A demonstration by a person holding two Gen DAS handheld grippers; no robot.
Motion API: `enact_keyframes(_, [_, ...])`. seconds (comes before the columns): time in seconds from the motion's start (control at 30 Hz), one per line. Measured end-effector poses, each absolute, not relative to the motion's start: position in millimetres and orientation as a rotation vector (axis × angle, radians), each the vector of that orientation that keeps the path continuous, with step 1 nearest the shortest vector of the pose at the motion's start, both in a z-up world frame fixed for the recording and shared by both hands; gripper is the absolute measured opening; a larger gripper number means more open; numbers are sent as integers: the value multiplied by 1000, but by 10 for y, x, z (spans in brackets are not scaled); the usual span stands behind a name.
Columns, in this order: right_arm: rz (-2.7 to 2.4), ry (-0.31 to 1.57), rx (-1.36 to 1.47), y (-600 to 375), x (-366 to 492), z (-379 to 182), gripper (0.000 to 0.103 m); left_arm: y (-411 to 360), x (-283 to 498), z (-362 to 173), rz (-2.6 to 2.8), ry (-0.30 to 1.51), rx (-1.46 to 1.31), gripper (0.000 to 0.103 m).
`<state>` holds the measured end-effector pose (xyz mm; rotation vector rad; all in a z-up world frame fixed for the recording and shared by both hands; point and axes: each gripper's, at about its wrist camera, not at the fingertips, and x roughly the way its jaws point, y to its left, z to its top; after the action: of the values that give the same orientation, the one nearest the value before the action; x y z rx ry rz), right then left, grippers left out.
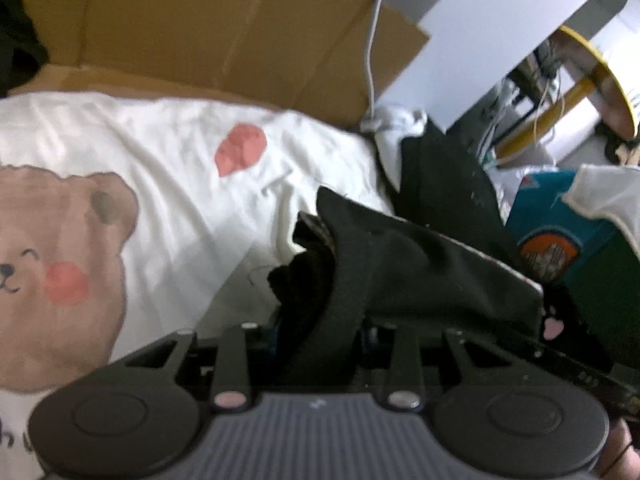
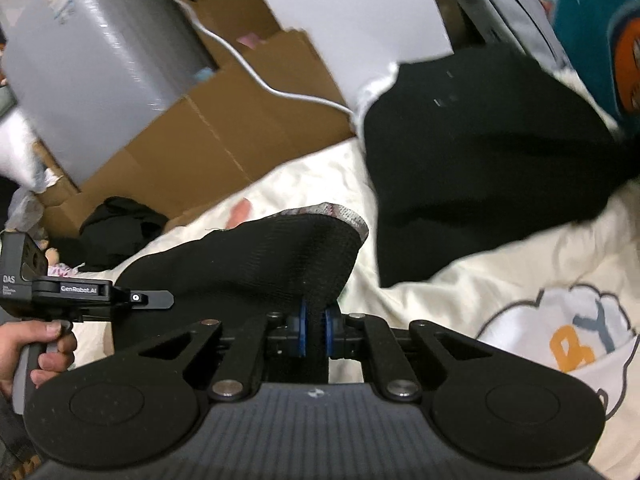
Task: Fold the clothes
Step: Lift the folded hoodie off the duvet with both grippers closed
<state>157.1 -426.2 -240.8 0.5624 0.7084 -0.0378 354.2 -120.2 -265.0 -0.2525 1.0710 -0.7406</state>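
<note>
Both grippers, left (image 1: 320,320) and right (image 2: 314,330), have jaws clamped on one black sock (image 2: 256,256); uneven pulling could slip it free.

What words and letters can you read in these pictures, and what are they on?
"GenRobot.AI": on the left tool, right wrist view.
"DAS": on that tool's black camera block; smaller print below is unreadable.
"BY": on the white cloud print.
"h": on the bear bedsheet, cut off.
Grey box label: blurred.
</note>
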Motion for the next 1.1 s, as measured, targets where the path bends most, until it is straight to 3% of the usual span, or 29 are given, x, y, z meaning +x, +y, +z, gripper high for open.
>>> enact_keyframes(0.53, [59, 584, 456, -3756, 1178, -1324, 9, -467, 2638, -1810, -653, 868, -440, 34])
enact_keyframes(1.1, [89, 349, 322, -3761, 778, -26, 8, -491, 2077, -639, -703, 616, -489, 34])
